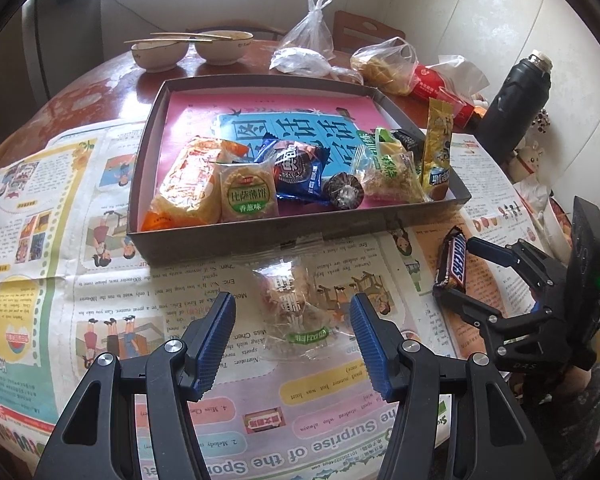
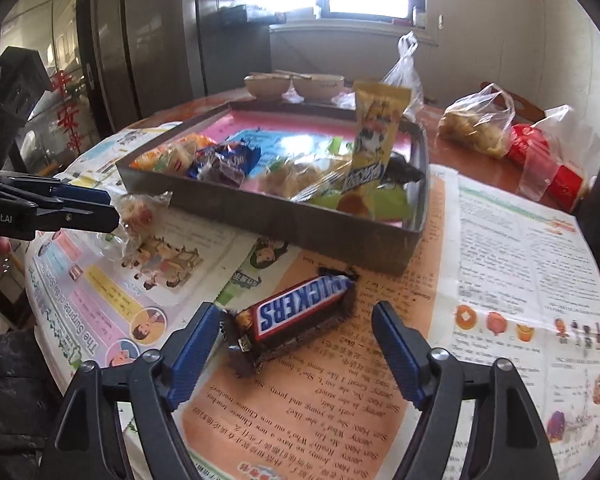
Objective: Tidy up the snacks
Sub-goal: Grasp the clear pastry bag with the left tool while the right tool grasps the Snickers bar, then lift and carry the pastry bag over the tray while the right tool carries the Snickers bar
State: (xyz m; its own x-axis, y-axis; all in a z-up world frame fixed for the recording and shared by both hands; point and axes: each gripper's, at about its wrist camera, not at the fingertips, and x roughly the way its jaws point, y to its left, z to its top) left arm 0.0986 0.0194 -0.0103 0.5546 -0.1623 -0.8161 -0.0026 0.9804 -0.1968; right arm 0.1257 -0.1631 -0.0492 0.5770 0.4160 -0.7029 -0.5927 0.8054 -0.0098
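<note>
Left tongs (image 1: pixel 292 340) spread, a clear-wrapped snack (image 1: pixel 290 304) lying between the pads on the newspaper (image 1: pixel 100 300), untouched. Right tongs (image 2: pixel 296 344) spread around a Snickers bar (image 2: pixel 296 312), pads apart from it. Just beyond both, a shallow box (image 1: pixel 236 236) of packaged snacks on the table (image 1: pixel 80 96).

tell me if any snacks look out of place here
Two still lie outside the dark cardboard tray, on the newspaper: a brown Snickers bar and a clear-wrapped pastry. Inside, a tall yellow packet leans upright against the tray's wall.
</note>
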